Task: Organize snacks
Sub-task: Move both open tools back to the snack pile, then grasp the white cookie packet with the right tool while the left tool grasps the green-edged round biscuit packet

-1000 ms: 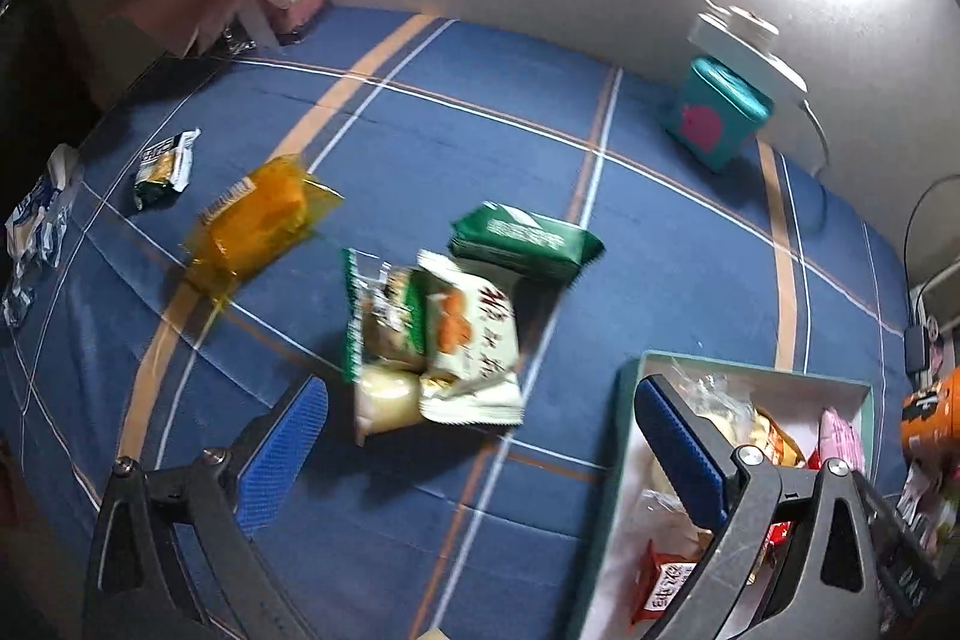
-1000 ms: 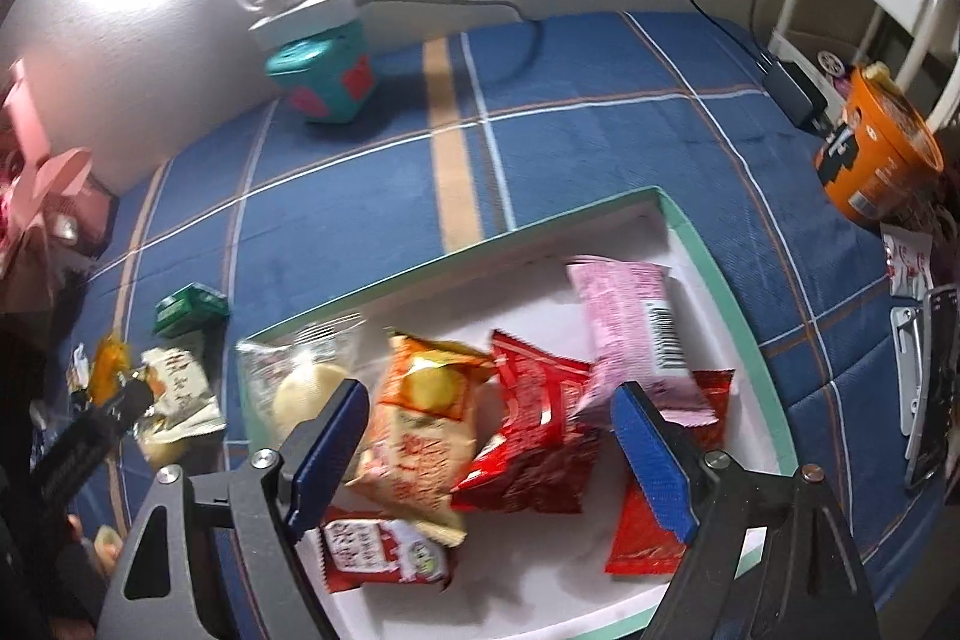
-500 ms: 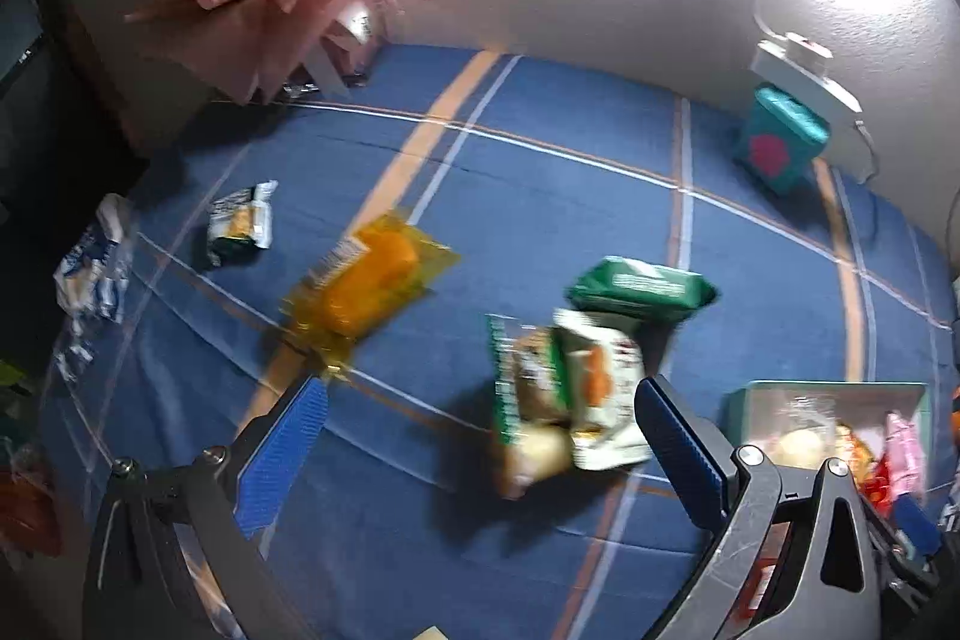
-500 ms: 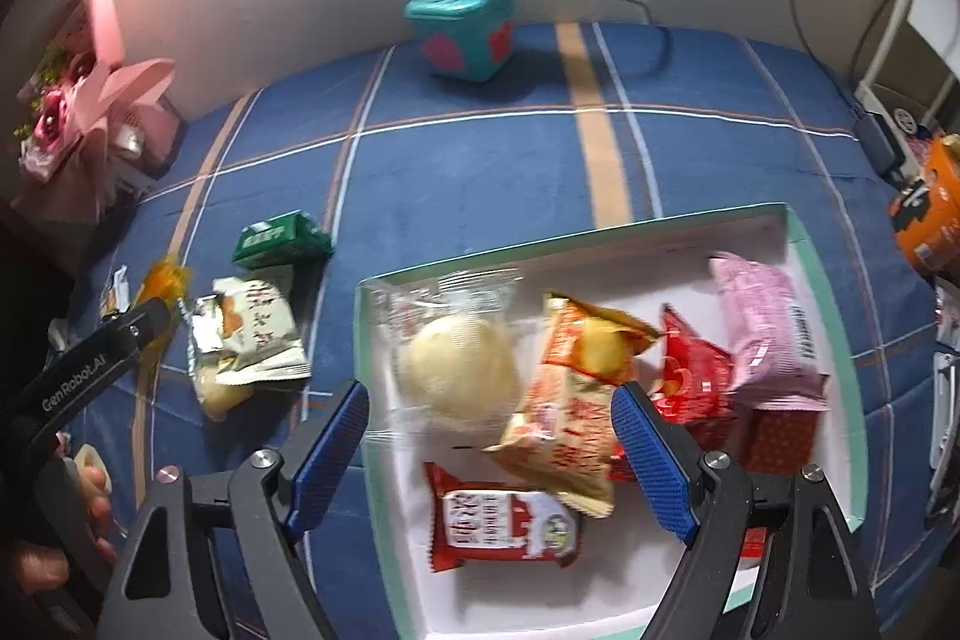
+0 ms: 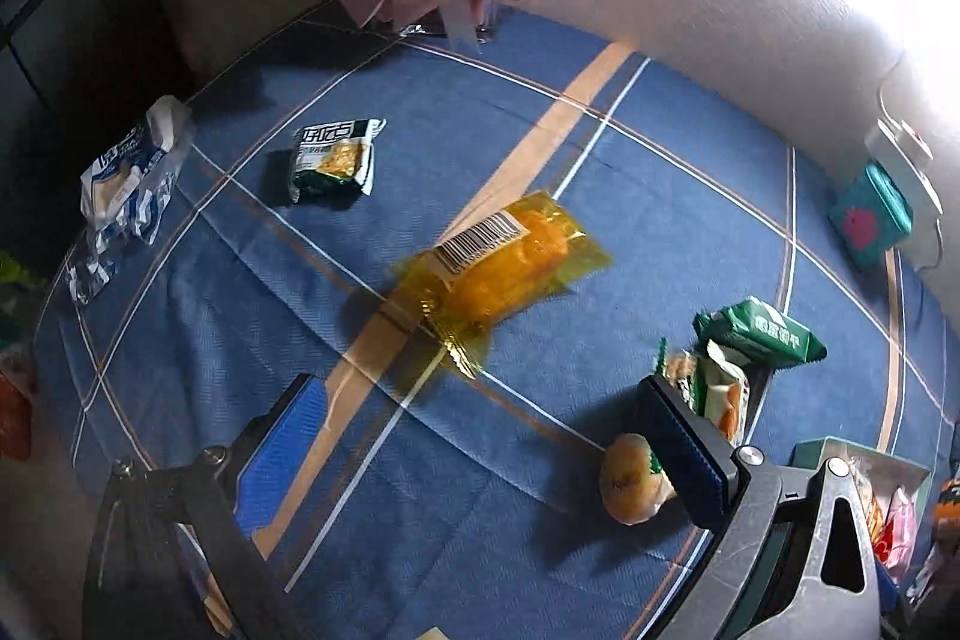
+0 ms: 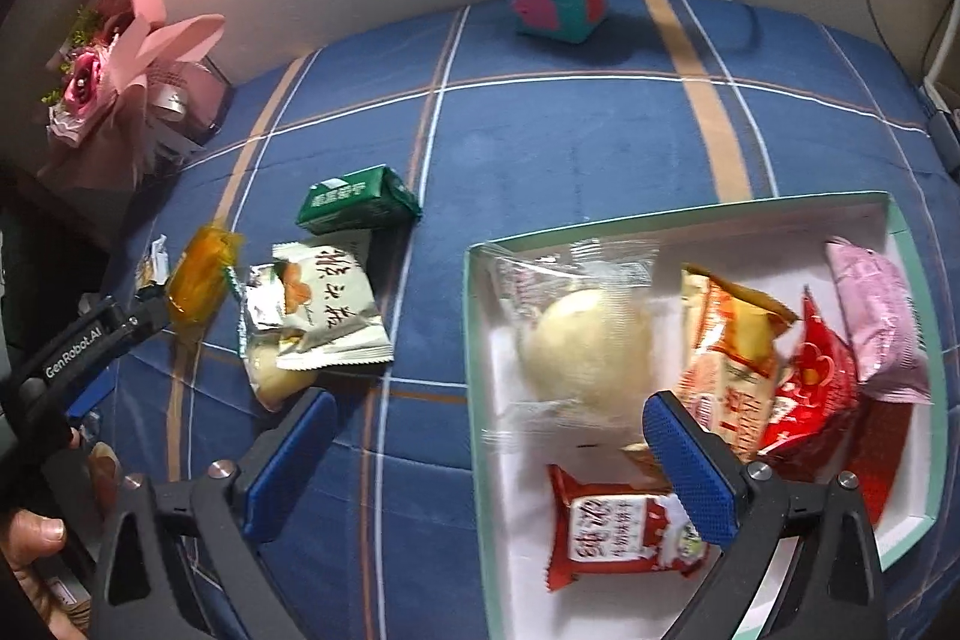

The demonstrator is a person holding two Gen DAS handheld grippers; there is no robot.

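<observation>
The left gripper's (image 5: 480, 436) finger is hiding part of a snack pile (image 5: 714, 388); its jaws are standing wide, holding nothing. The right gripper (image 6: 486, 454) is opening, empty, over the box's (image 6: 900, 220) edge. Snacks are lying on a blue plaid cloth (image 6: 540, 148). "GenRobot.AI" is showing on the left gripper.

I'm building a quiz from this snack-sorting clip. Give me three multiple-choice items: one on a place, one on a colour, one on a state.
1. Where does the orange-wrapped snack lie?
A in the tray
B on the blue cloth
C on the teal box

2. What colour are the gripper pads?
A blue
B red
C white

3. What is between the right gripper's fingers?
A a green packet
B the bun
C nothing held

Answers: 1 B, it lies on the blue cloth, outside the tray. 2 A, the pads are blue. 3 C, its jaws are opening with nothing gripped.
</observation>
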